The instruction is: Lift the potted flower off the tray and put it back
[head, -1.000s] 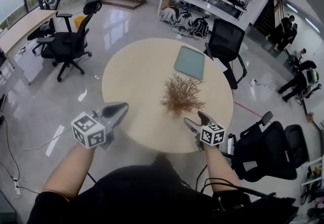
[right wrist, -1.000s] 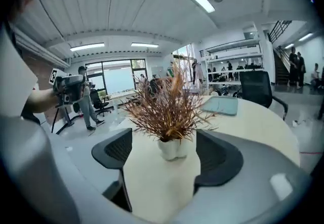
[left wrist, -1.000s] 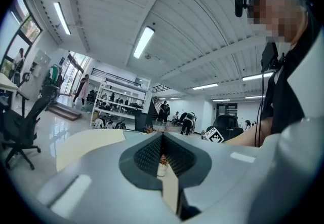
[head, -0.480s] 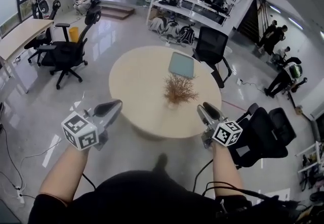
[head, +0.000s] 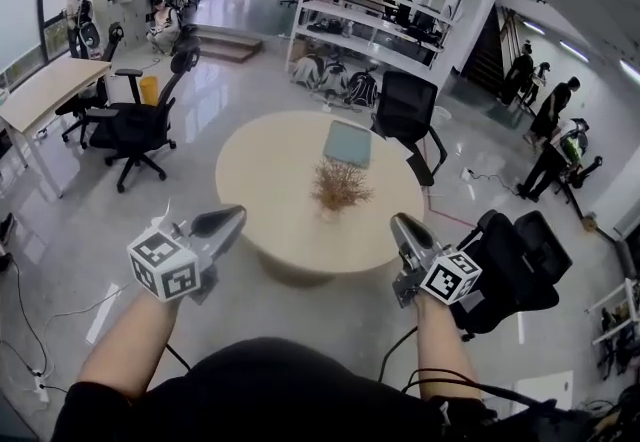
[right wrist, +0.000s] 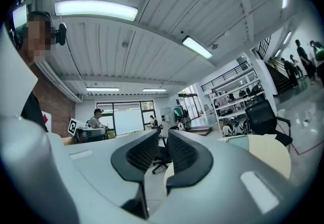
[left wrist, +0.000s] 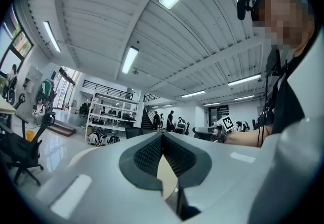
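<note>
The round table (head: 270, 170) bears a tray (head: 348, 143), potted flower (head: 338, 188).

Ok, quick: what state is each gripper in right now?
Left gripper: closed, empty.
Right gripper: jaws have just been closing, a narrow gap remains, nothing between them.

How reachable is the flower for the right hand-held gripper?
Probably not yet: the right hand-held gripper, jaws just closing on nothing, hangs short of the table, and the flower stands mid-table. Nothing blocks the way; stepping closer should do.
</note>
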### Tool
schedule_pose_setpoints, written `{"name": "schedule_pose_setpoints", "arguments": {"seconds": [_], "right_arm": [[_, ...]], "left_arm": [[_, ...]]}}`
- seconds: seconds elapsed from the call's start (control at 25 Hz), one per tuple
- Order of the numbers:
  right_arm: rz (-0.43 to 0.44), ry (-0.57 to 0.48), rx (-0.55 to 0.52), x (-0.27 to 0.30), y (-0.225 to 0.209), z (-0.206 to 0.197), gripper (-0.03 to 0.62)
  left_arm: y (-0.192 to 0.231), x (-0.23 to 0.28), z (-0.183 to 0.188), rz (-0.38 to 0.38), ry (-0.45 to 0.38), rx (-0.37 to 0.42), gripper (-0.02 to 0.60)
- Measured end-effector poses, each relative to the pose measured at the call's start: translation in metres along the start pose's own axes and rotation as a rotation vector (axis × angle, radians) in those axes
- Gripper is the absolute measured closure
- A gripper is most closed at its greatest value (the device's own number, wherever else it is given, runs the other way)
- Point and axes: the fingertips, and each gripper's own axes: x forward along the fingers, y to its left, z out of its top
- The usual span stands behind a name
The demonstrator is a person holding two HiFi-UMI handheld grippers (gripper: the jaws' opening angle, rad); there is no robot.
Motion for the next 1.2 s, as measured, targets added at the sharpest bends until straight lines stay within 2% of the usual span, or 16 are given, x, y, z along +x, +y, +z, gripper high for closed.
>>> {"name": "schedule_pose_setpoints", "arguments": {"seconds": [0.2,0.36,0.56,0.92,1.2], "right_arm": [[0.050,0.001,-0.047,-0.047,0.023,0.016,0.560],[0.081,0.049,-0.087,-0.083,0.025,0.020,0.564],[0.095,0.075,-0.130,-0.120,0.026,0.026,0.563],[0.108,0.071,-0.139,-0.120,0.016,0.022,0.525],[0.123,0.130,-0.147,-0.077,0.024,0.003,0.400]], "left_arm": [[-0.051,-0.002,0.015,0.012,-0.014,0.022,0.581],[-0.088,0.001,0.015,0.021,-0.053,-0.012,0.583],[-0.123,0.002,0.000,0.028,-0.023,-0.019,0.584],[-0.127,0.000,0.000,0.071,-0.023,0.009,0.581],[-0.098,-0.017,0.004,0.057,-0.003,0.010,0.572]]}}
